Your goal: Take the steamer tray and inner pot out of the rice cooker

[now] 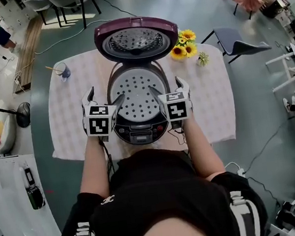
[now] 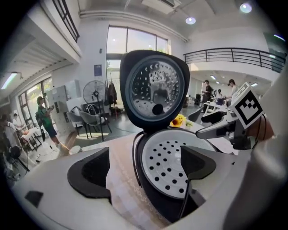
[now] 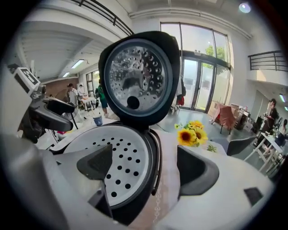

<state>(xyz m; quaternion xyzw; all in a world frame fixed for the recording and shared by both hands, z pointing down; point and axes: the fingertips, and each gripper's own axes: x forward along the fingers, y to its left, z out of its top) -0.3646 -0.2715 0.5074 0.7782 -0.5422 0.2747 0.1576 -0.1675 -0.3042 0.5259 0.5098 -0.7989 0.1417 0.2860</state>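
head view: sunflowers (image 1: 183, 44) and cup (image 1: 63, 70) flank the open rice cooker (image 1: 139, 134).

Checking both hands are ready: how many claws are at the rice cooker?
2: left claw open at the rice cooker's left rim, right claw open at its right rim. None hidden.

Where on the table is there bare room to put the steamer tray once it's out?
Bare tablecloth left of the rice cooker, nearer than the cup, and right of it, nearer than the sunflowers. Crowded behind, by the lid.
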